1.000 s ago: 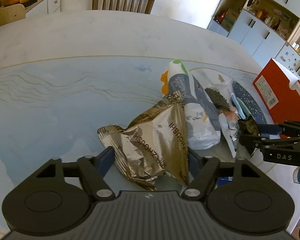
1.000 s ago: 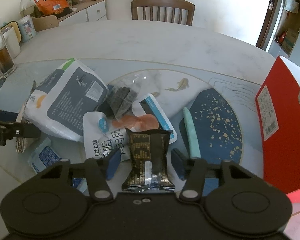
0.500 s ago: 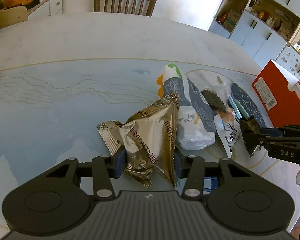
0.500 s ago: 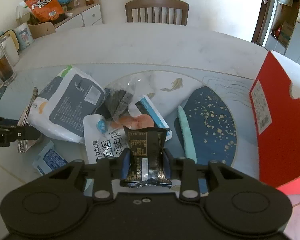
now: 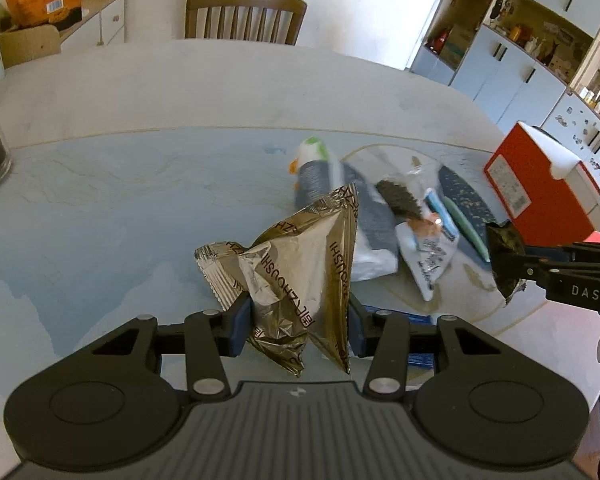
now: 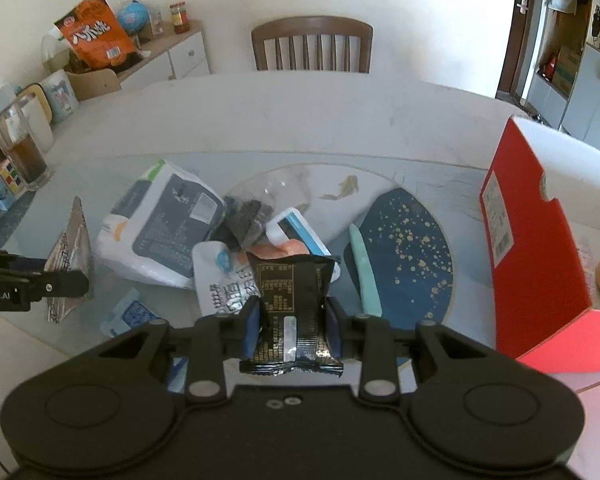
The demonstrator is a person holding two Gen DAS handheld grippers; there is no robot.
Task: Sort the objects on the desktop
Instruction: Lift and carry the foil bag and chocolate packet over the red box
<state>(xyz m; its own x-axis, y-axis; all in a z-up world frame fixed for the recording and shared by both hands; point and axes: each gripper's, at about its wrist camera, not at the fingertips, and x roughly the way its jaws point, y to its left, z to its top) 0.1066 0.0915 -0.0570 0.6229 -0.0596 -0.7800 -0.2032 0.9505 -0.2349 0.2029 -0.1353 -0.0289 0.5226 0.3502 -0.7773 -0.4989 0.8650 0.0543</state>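
Note:
My left gripper (image 5: pixel 296 322) is shut on a crinkled gold foil snack bag (image 5: pixel 300 264), lifted off the table. In the right wrist view that bag (image 6: pixel 70 256) hangs at the far left in the left gripper (image 6: pixel 66 282). My right gripper (image 6: pixel 293 326) is shut on a small black packet with gold print (image 6: pixel 294 304), also raised. The same packet (image 5: pixel 506 256) shows at the right edge of the left wrist view. On the table between them lies a heap: a white and grey pouch (image 6: pixel 168 220), a clear bag of dark pieces (image 6: pixel 252 218), a white sachet (image 6: pixel 220 280).
A red cardboard box (image 6: pixel 536 240) stands open at the right. A glass of dark liquid (image 6: pixel 22 148) and a coloured cube (image 6: pixel 6 178) sit at the left edge. A small blue and white sachet (image 6: pixel 130 314) and a teal stick (image 6: pixel 362 270) lie on the table. A chair (image 6: pixel 312 44) stands behind.
Both grippers closed on their packets, the left on the gold bag and the right on the black packet, and both then rose with them off the table.

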